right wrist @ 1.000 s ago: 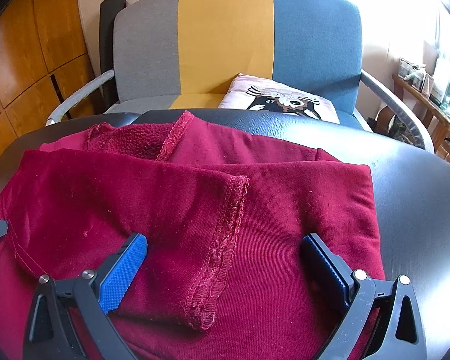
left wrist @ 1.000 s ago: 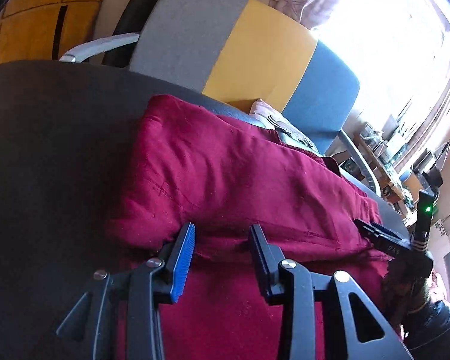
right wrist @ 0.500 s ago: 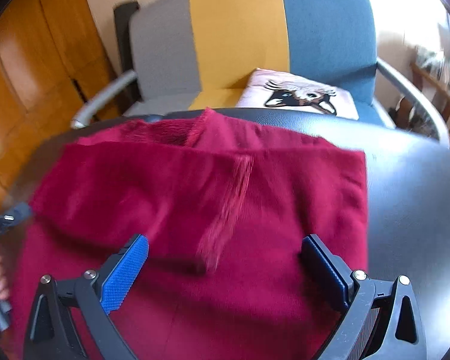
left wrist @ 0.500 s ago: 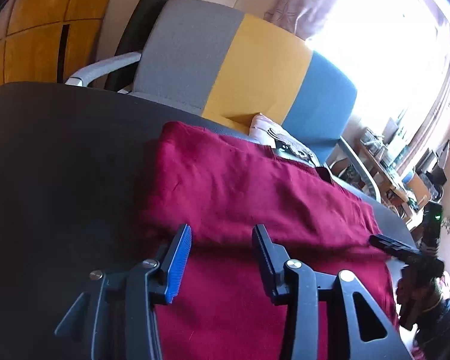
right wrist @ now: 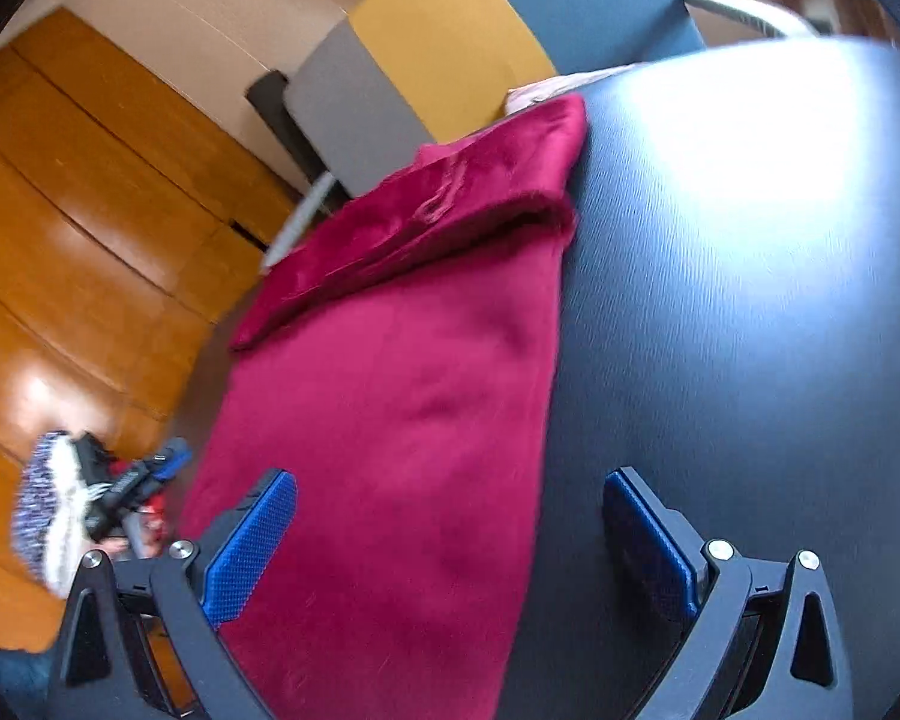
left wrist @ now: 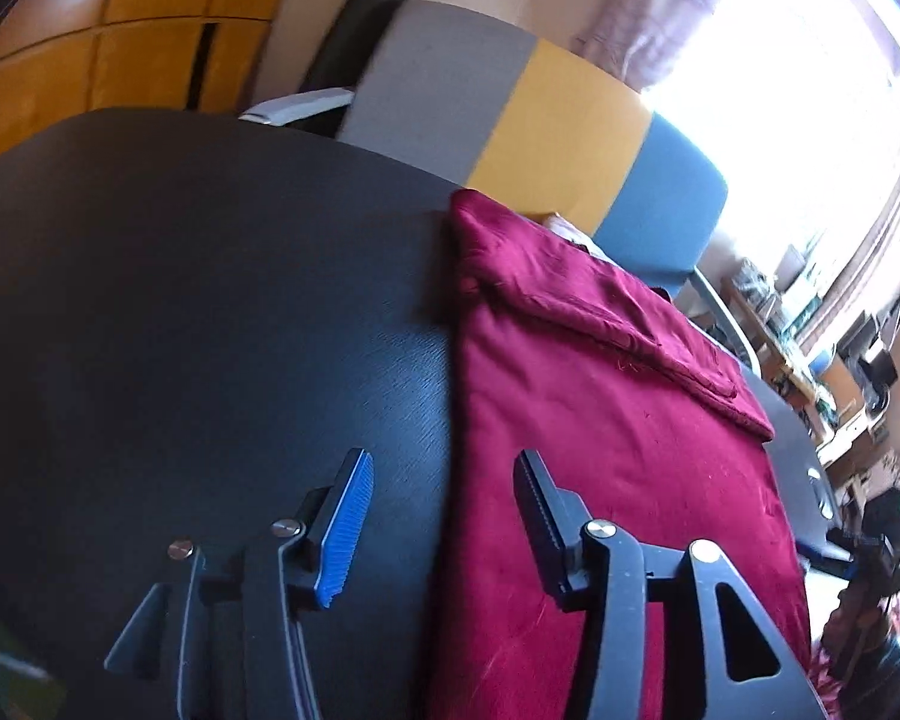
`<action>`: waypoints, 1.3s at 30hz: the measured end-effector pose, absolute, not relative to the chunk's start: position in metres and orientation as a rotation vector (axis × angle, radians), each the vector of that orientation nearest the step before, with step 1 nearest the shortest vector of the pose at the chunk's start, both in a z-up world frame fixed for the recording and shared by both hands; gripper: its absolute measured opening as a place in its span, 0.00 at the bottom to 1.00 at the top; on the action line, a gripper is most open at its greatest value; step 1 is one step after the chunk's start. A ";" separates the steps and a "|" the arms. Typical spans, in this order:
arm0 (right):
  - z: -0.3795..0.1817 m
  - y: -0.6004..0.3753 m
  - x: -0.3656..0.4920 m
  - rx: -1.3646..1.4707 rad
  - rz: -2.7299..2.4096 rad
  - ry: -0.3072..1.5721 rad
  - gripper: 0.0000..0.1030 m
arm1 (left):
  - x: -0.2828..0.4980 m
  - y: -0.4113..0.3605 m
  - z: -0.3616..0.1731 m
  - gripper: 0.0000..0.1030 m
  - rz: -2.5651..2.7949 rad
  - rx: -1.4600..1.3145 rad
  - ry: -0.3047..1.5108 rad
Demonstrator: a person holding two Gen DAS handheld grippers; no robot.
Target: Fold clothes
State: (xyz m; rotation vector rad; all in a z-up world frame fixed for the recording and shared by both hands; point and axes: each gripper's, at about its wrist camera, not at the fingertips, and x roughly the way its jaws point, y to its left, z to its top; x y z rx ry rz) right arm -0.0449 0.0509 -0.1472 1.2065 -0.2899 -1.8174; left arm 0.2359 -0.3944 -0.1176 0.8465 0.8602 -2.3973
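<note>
A dark red garment (left wrist: 600, 450) lies folded flat on the black table (left wrist: 180, 300), with a folded-over flap at its far end. My left gripper (left wrist: 444, 510) hovers over the garment's left edge. Its jaws are opening, one finger is over bare table and the other over cloth, and nothing is pinched between them. In the right wrist view the garment (right wrist: 390, 390) runs away from me. My right gripper (right wrist: 450, 534) stands wide open across the garment's right edge, holding nothing. The left gripper (right wrist: 132, 480) shows at the far left of that view, beside a knit cuff (right wrist: 48, 510).
A chair (left wrist: 510, 114) with grey, yellow and blue panels stands close behind the table's far edge, a pale cushion (right wrist: 546, 90) on its seat. Orange wooden panels (right wrist: 90, 210) line the left side. A cluttered shelf (left wrist: 810, 330) sits by the bright window at right.
Both grippers have slid apart sideways, the left to the garment's left edge and the right to its right edge. The left jaws have widened. The right view has rolled and tilted.
</note>
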 end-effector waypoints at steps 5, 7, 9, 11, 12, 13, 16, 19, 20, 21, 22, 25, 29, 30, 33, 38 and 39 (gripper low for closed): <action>-0.148 0.064 -0.008 1.186 -1.704 -0.332 1.00 | 0.264 -0.384 -0.133 0.49 -2.406 0.877 0.951; -0.148 0.063 0.006 1.195 -1.650 -0.319 1.00 | 0.269 -0.373 -0.137 0.49 -2.440 0.880 0.957; -0.148 0.060 0.023 1.201 -1.612 -0.294 1.00 | 0.276 -0.361 -0.139 0.49 -2.472 0.880 0.927; -0.150 0.060 0.033 1.210 -1.580 -0.312 1.00 | 0.282 -0.352 -0.141 0.49 -2.495 0.875 0.930; -0.151 0.057 0.037 1.214 -1.564 -0.314 1.00 | 0.285 -0.349 -0.141 0.49 -2.504 0.872 0.943; -0.152 0.054 0.040 1.215 -1.555 -0.306 1.00 | 0.288 -0.345 -0.142 0.50 -2.512 0.874 0.950; -0.155 0.050 0.052 1.214 -1.574 -0.265 0.87 | 0.293 -0.334 -0.143 0.50 -2.527 0.889 0.928; -0.161 0.048 0.048 1.237 -1.646 -0.239 0.41 | 0.287 -0.325 -0.141 0.49 -2.516 0.911 0.849; -0.163 0.048 0.047 1.244 -1.669 -0.230 0.30 | 0.284 -0.322 -0.140 0.49 -2.502 0.921 0.817; -0.165 0.051 0.046 1.252 -1.694 -0.223 0.16 | 0.281 -0.318 -0.139 0.48 -2.488 0.931 0.787; -0.168 0.053 0.044 1.255 -1.700 -0.238 0.12 | 0.279 -0.315 -0.139 0.48 -2.476 0.942 0.749; -0.172 0.053 0.044 1.220 -1.695 -0.264 0.14 | 0.275 -0.305 -0.139 0.46 -2.451 0.977 0.641; -0.166 0.049 0.058 1.124 -1.742 -0.157 0.15 | 0.277 -0.302 -0.138 0.10 -2.439 1.011 0.611; -0.162 0.046 0.063 1.109 -1.759 -0.119 0.14 | 0.277 -0.301 -0.137 0.10 -2.440 1.020 0.616; -0.155 0.040 0.067 1.094 -1.786 -0.028 0.14 | 0.277 -0.300 -0.135 0.08 -2.446 1.050 0.638; -0.149 0.050 0.070 1.145 -1.735 0.010 0.13 | 0.297 -0.300 -0.129 0.08 -2.524 1.115 0.853; -0.148 0.052 0.070 1.153 -1.720 0.003 0.13 | 0.303 -0.300 -0.127 0.08 -2.545 1.120 0.904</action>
